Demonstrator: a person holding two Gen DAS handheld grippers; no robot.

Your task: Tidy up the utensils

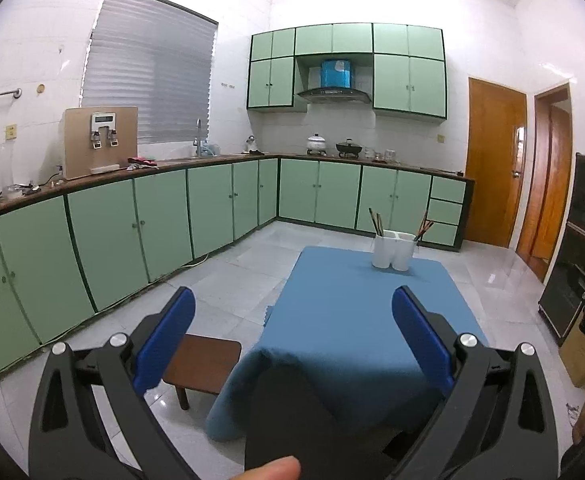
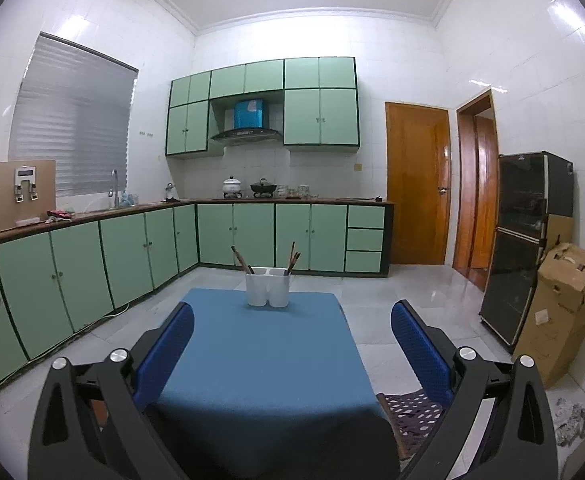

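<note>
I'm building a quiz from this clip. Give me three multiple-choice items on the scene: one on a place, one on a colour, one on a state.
1. Where does the holder stand?
A. on the table's far end
B. on the floor
C. on the counter

2. What colour is the tablecloth?
A. red
B. blue
C. white

3. How are the two grippers, left and right?
A. both shut on utensils
B. one open, one shut
C. both open, empty

Answers:
1 A, it sits at the cloth's far edge.
2 B, the cloth is plainly blue.
3 C, each view shows jaws wide apart with nothing between.

Green cabinets, wooden door, cardboard box, perhaps a dark fridge.
</note>
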